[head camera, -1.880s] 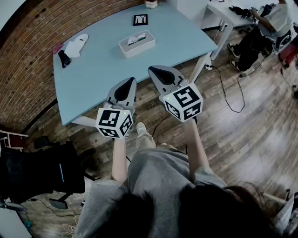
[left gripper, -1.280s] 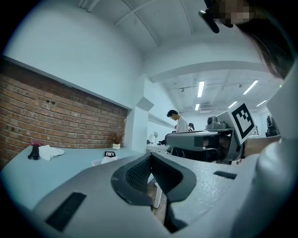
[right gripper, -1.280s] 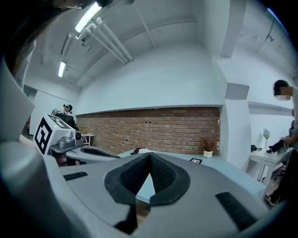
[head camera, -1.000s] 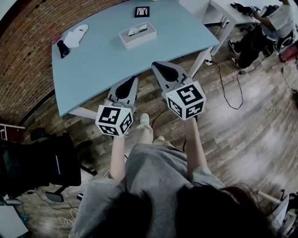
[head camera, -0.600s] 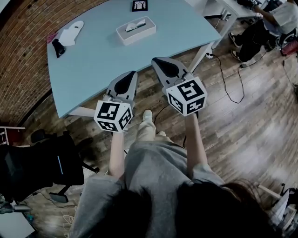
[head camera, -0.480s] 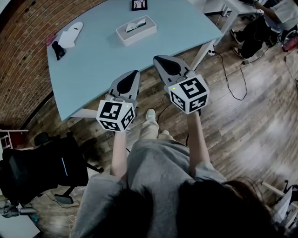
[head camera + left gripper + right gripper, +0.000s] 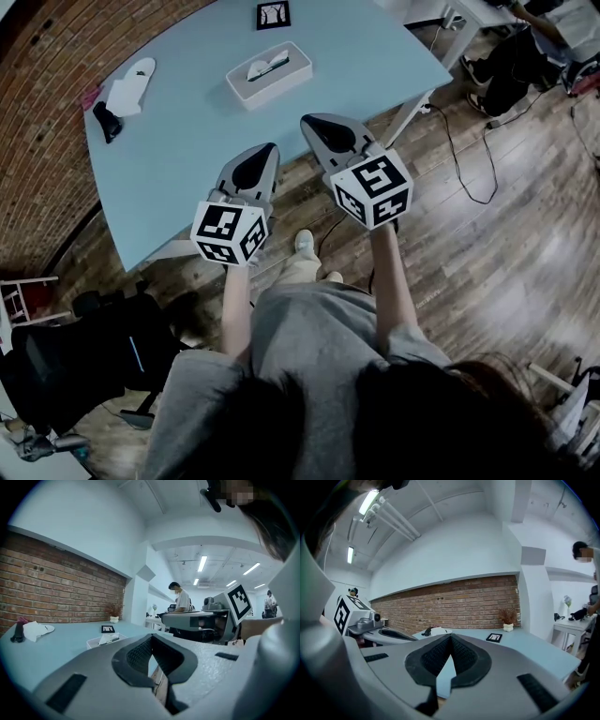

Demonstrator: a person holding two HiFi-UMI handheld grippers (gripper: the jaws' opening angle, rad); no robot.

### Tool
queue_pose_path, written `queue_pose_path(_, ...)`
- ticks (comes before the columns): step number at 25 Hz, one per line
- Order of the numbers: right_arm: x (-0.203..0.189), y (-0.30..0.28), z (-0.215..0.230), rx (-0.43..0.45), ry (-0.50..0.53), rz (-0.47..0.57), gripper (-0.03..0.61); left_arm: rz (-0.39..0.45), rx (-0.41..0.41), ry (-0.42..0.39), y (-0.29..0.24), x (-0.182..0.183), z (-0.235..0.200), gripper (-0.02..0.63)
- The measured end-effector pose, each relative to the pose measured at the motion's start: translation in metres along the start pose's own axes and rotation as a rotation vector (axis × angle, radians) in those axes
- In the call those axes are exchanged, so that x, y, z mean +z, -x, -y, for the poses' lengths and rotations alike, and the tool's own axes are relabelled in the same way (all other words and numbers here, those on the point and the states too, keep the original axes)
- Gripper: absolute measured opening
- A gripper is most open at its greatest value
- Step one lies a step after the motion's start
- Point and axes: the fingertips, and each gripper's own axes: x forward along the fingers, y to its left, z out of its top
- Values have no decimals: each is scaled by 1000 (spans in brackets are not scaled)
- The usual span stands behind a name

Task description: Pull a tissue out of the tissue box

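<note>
The tissue box [image 7: 270, 79] sits on the table [image 7: 187, 141] toward its far edge, with a tissue [image 7: 263, 67] poking from its top opening. Beyond it, at the far edge, lies a black-framed card [image 7: 273, 15]; near the left edge are a white cloth [image 7: 129, 86] and a small black object [image 7: 101, 121]. The left gripper [image 7: 266, 150] and right gripper [image 7: 309, 120] are held side by side at the table's near edge, well apart from the box, each clenched with jaw tips meeting on nothing.

Overhead and low views, shared table [image 7: 187, 122]
</note>
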Motion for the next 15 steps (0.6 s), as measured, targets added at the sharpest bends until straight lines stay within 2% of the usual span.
queue_pose_path(6,10,-30,28,-12,16,-4,-2,21,-22,14,-29,7,-29,3)
queue_pose_path(15,15,-74,42,-30,21,-8,-2,34,-26,20,-46,15,-75,3)
